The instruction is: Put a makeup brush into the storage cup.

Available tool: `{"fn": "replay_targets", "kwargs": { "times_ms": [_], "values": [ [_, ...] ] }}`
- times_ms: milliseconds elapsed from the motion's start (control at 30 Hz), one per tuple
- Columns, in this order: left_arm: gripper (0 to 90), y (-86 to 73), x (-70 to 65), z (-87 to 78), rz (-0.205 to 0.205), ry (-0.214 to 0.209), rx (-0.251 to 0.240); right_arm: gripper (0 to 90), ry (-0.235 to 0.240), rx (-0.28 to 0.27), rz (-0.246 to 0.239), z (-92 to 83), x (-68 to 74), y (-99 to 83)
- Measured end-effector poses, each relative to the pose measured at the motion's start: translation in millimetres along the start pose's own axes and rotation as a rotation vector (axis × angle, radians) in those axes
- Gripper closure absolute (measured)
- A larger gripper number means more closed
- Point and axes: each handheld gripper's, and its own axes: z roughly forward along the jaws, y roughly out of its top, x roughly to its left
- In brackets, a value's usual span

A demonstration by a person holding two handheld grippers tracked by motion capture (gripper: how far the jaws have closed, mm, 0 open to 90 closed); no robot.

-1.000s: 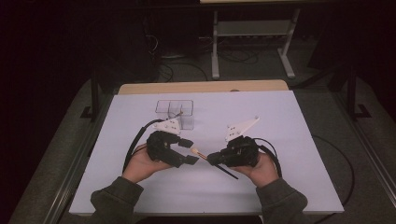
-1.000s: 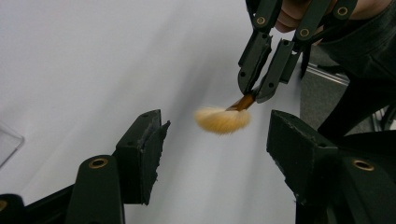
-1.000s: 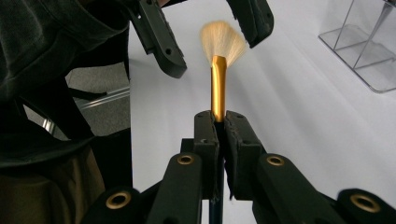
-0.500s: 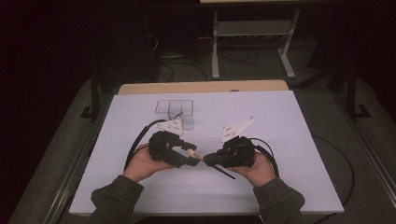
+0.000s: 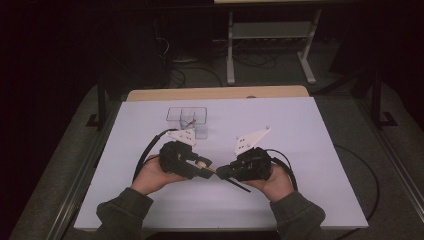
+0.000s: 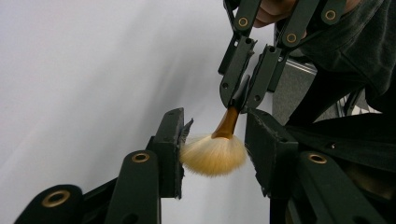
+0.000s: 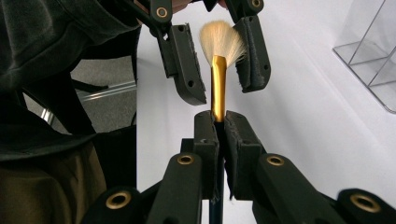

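A make-up brush (image 5: 210, 168) with pale bristles (image 6: 213, 155), a gold ferrule (image 7: 217, 88) and a black handle hangs low over the white table (image 5: 300, 130) between my hands. My right gripper (image 5: 221, 173) is shut on the ferrule, its jaws (image 7: 217, 119) pinched tight. My left gripper (image 5: 202, 165) faces it, tips around the bristle tuft. Its jaws have just been closing. In the left gripper view the tuft brushes one pad (image 6: 177, 140) and a gap stays at the other, so the left gripper (image 6: 215, 133) is still open.
A clear plastic organiser box (image 5: 187, 120) with compartments stands at the far middle of the table, seen also as a transparent box (image 7: 369, 56) at the right. Cables trail from both grippers. The table's wooden far edge (image 5: 215, 93) borders a dark floor.
The left gripper's jaws have narrowed around the brush's bristles. Both hands have stayed nearly in place, and the right gripper keeps its hold on the brush.
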Motion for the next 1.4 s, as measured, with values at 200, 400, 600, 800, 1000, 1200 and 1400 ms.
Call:
{"fn": "replay_targets", "kwargs": {
  "times_ms": [200, 400, 600, 800, 1000, 1200, 1400],
  "values": [
    [62.1, -0.1, 1.1, 0.5, -0.013, -0.007, 0.004, 83.0, -0.011, 0.006, -0.015, -1.0, 0.6, 0.4],
    [65.3, -0.1, 1.9, 0.8, -0.013, -0.015, 0.006, 83.1, -0.017, 0.005, -0.021, -1.2, 1.9, 1.7],
    [65.2, 0.2, 2.1, 1.0, -0.015, -0.03, -0.005, 83.2, -0.026, 0.019, -0.033, 1.5, 4.1, 3.6],
    [69.8, -1.3, 3.1, -0.6, -0.025, -0.044, -0.013, 83.2, -0.031, 0.022, -0.046, 3.4, 4.7, 4.4],
    [68.1, -2.5, 5.7, -3.4, -0.042, -0.06, -0.036, 83.2, -0.031, 0.019, -0.046, 4.9, 6.2, 4.6],
    [71.4, -3.4, 7.2, -6.7, -0.036, -0.067, -0.046, 83.2, -0.036, 0.022, -0.06, 6.7, 4.4, 4.9],
    [75.0, -3.7, 6.7, -8.8, -0.038, -0.075, -0.053, 83.2, -0.031, 0.03, -0.052, 8.6, 5.8, 5.5]
  ]
}}
